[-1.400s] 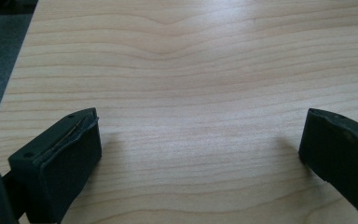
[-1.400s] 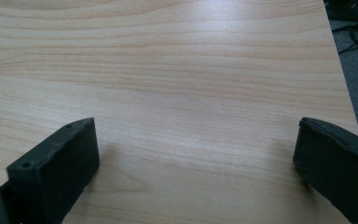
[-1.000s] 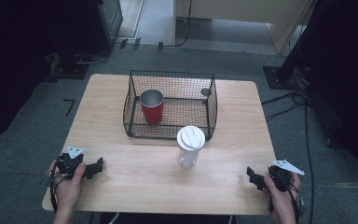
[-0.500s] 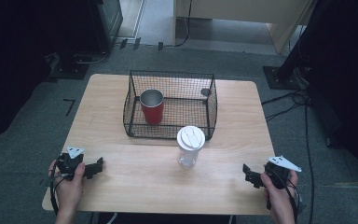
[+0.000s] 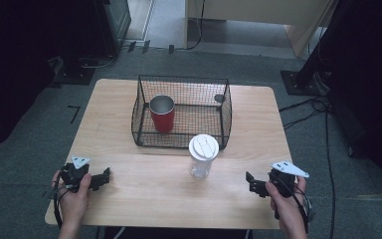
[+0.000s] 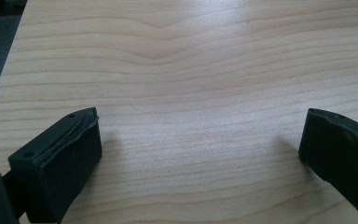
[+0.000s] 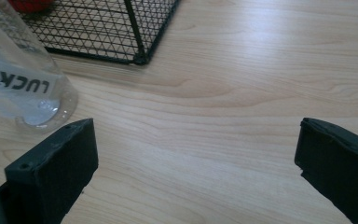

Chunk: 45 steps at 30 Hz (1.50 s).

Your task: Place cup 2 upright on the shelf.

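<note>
A clear plastic cup (image 5: 202, 158) with a white lid stands upright on the wooden table (image 5: 144, 199), just in front of a black wire basket (image 5: 184, 89). Inside the basket a red metal cup (image 5: 162, 113) stands upright at the left. My left gripper (image 5: 104, 177) is open near the table's front left corner, jaws wide apart over bare wood (image 6: 200, 130). My right gripper (image 5: 251, 182) is open at the front right. The clear cup's base (image 7: 23, 93) lies just beyond its left jaw, and the basket corner (image 7: 140, 58) is farther off.
A small dark round object (image 5: 219, 98) sits at the basket's back right. Cables (image 5: 318, 107) run over the grey floor to the right of the table. Dark equipment (image 5: 79, 35) stands behind the table at the left.
My right gripper has shifted a little to the left, toward the clear cup. The left gripper and the cups have stayed put.
</note>
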Motion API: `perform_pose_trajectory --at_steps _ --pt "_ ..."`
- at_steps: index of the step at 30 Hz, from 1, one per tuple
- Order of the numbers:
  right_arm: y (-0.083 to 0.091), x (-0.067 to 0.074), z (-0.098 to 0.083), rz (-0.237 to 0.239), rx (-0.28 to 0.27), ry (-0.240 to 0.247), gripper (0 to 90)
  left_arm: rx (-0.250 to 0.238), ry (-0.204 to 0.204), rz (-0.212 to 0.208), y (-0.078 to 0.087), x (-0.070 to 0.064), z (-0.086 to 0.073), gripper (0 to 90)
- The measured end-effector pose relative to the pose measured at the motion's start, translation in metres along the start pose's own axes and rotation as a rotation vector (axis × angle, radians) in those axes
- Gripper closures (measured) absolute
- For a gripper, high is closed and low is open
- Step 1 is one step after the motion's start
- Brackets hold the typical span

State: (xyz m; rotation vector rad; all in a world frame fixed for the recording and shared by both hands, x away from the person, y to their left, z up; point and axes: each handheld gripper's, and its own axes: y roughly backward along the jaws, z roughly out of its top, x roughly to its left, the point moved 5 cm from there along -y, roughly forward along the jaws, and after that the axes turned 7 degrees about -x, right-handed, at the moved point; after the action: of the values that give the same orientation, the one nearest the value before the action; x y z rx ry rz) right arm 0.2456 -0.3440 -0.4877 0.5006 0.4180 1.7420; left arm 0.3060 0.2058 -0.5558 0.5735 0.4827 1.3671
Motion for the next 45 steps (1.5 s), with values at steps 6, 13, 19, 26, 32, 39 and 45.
perform_pose_trajectory --at_steps 6,13,19,26,32,39,45 --pt "-0.003 0.011 0.005 0.025 0.003 0.027 0.0 0.000 0.000 0.000 0.000 0.000 0.000 0.0" --pt "-0.004 0.028 0.015 0.064 -0.012 0.057 0.0 -0.001 0.001 0.000 0.000 0.000 0.000 0.0" --pt "-0.006 0.039 0.020 0.083 -0.028 0.067 0.0 -0.001 0.001 0.000 0.000 0.000 0.000 0.0" --pt "-0.009 0.054 0.024 0.114 -0.032 0.080 0.0 0.000 0.001 0.000 0.000 0.000 0.000 0.0" --pt "-0.013 0.067 0.026 0.143 -0.034 0.091 0.0 -0.001 0.001 0.000 0.000 0.000 0.000 0.0" --pt "-0.019 0.081 0.026 0.181 -0.037 0.108 0.0 -0.001 0.001 0.000 0.000 0.000 0.000 0.0" --pt "-0.023 0.091 0.025 0.202 -0.038 0.115 0.0 -0.001 0.001 0.000 0.000 0.000 0.000 0.0"
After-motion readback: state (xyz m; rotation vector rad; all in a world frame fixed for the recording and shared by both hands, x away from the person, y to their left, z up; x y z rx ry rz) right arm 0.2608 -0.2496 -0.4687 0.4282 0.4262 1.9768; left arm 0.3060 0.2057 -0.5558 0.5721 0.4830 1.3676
